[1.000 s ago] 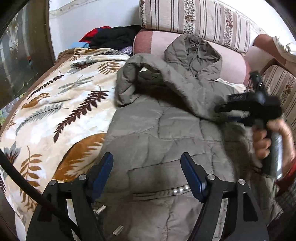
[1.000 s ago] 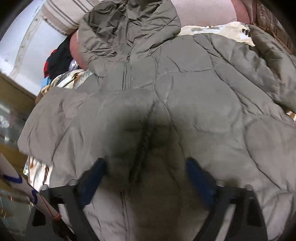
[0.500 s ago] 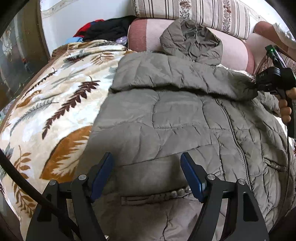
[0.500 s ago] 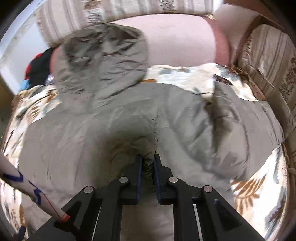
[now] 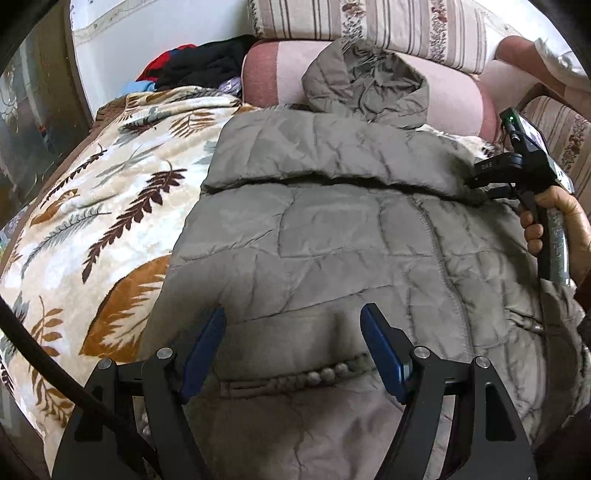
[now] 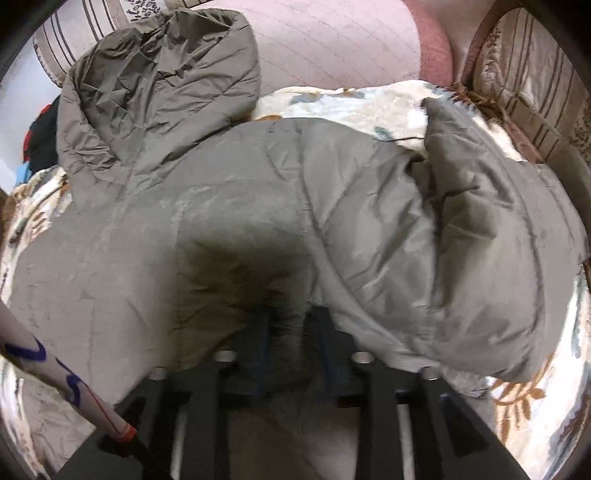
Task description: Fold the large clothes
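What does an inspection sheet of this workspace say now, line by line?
Surface: leaf-print blanket over a sofa.
Job's things: olive quilted hooded jacket lying flat, one sleeve folded across the chest, hood against the pink bolster.
Clutter: pile of dark and red clothes behind the blanket.
Grippers: left gripper open above the hem; right gripper opening, jacket fabric between its jaws.
Cables: black cable beside the left gripper.
Surroundings: striped cushions.

- Jacket (image 5: 332,236): plain olive-grey, quilted.
- Blanket (image 5: 110,206): cream with brown, tan and grey leaf print.
- Cushion (image 5: 369,22): beige stripes, floral bands.
- Bolster (image 5: 273,70): pink.
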Motion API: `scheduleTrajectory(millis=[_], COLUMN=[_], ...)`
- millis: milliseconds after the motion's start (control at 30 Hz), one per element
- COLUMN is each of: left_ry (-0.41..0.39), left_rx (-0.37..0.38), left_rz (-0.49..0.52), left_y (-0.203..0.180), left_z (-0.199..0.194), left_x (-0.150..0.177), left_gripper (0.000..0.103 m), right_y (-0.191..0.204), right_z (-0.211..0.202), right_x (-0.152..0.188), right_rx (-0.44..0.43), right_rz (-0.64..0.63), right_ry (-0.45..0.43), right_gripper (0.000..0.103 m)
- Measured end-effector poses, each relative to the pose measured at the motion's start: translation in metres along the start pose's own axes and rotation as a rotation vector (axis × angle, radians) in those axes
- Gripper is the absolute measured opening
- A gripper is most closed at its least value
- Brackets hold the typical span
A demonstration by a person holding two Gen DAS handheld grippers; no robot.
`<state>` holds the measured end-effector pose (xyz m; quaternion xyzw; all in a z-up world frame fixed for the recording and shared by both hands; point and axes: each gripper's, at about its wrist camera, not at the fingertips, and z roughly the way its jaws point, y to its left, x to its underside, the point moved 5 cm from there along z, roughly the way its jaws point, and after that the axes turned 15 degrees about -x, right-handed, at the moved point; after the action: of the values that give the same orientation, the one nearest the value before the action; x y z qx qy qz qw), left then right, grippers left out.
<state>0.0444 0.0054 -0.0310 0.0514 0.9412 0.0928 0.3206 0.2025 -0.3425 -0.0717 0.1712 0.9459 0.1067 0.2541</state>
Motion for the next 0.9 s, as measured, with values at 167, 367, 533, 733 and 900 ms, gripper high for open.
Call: scheduleTrajectory(millis=[167,367,533,733,900], left_ry=[-0.029,-0.051,-0.011,0.026,0.087], left_rx=[0.028,0.066,0.075,0.043,0.000], left_rz=[0.018,0.083,0.136,0.164,0.181], left_y=[-0.009,-0.035,-0.055,-0.069,-0.079], left_z=[-0.036,-0.059,-0.056,-0.044,-0.021], left_x=[-0.003,0.003,0.012,0.010,0.010], left_gripper=[0.074,0.076,0.076,0.076,0.076], right_y=[0.007,-0.065,-0.180,-0.282,-0.326], right_z=[-0.058,-0.109,-0.125,-0.132,-0.122], right_x=[0.009,0.019,0.020,-0.001,-0.029], right_rx=[-0.046,0.052,0.247,0.396,0.418], right_rz=[-0.059,-0.014,0.159,0.267,0.293], right_ry=[-0.118,-0.211,-0.231,-0.237,-0.232], right_gripper=[0.059,0.071,0.071,0.071,0.071])
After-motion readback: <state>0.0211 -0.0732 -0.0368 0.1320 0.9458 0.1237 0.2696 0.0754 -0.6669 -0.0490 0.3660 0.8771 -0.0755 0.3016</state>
